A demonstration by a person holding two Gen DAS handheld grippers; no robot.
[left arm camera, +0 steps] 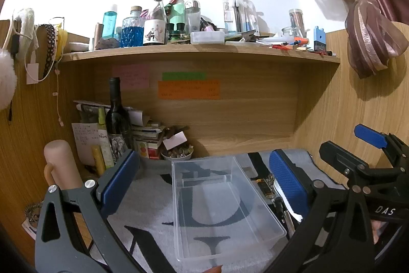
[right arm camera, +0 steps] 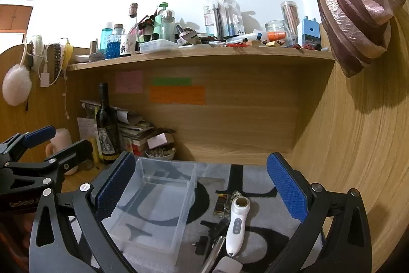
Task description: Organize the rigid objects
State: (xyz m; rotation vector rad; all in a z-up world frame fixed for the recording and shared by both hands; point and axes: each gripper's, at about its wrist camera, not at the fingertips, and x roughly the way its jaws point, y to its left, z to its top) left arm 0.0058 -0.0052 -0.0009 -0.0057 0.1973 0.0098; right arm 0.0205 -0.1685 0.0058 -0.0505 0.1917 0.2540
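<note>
A clear plastic box (left arm camera: 222, 206) stands empty on a grey printed mat (left arm camera: 153, 221); it also shows in the right wrist view (right arm camera: 156, 206). My left gripper (left arm camera: 204, 186) is open and empty, its blue pads on either side of the box. My right gripper (right arm camera: 202, 191) is open and empty above the mat. Between its fingers lie a white handheld device (right arm camera: 237, 224), a small dark bottle (right arm camera: 221, 205) and black and metal small items (right arm camera: 214, 239). The right gripper (left arm camera: 363, 157) shows at the right of the left wrist view.
A wooden desk alcove surrounds the mat, with a side panel (right arm camera: 358, 157) at right. A wine bottle (right arm camera: 106, 124), stacked papers (right arm camera: 138, 132) and a small bowl (right arm camera: 160, 153) stand at the back left. The shelf (right arm camera: 199, 54) above holds several bottles and jars.
</note>
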